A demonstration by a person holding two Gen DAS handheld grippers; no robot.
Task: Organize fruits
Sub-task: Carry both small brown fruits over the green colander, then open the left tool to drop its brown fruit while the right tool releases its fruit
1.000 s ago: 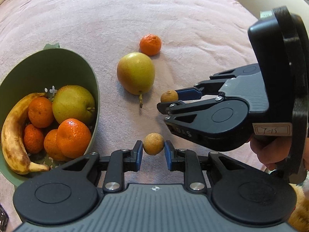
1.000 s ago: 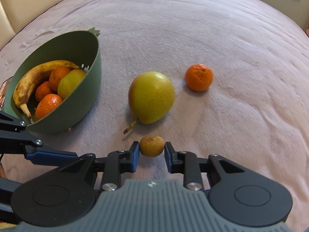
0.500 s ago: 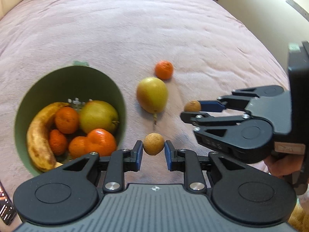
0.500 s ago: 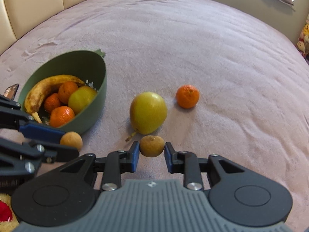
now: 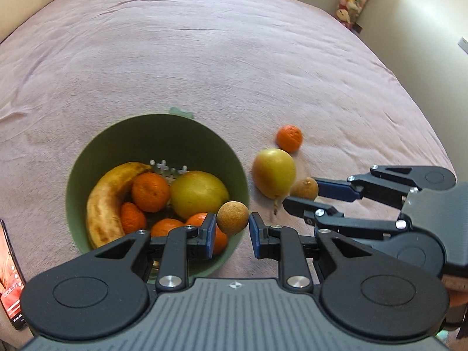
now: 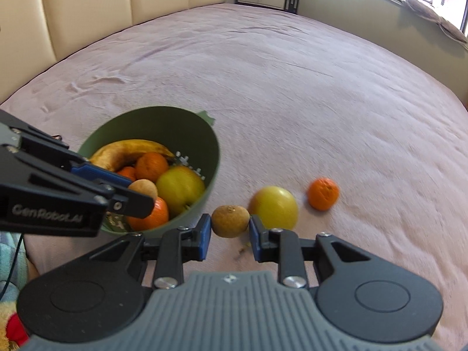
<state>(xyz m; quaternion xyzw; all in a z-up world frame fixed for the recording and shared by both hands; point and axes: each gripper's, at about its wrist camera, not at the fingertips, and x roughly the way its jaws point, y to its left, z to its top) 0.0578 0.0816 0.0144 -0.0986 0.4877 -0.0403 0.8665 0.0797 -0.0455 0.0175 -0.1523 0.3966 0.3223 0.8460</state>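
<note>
My left gripper (image 5: 232,232) is shut on a small round brown fruit (image 5: 232,218) and holds it over the near right rim of the green bowl (image 5: 117,134). The bowl holds a banana (image 5: 108,199), a yellow pear (image 5: 199,193) and several tangerines. My right gripper (image 6: 229,234) is shut on a second small brown fruit (image 6: 230,221), held above the blanket just right of the bowl (image 6: 204,143). A loose yellow pear (image 6: 273,207) and a tangerine (image 6: 323,193) lie on the blanket beyond it. The right gripper also shows in the left wrist view (image 5: 304,196).
The fruit lie on a wide pink blanket (image 6: 292,87) over a bed. A cream padded headboard (image 6: 87,8) stands at the far left. A phone (image 5: 10,278) lies at the left edge. Plush toys (image 5: 351,0) sit in the far corner.
Both grippers have lifted with their small brown fruits. The left one has moved left from beside the bowl to over its rim. The right one has followed towards the bowl.
</note>
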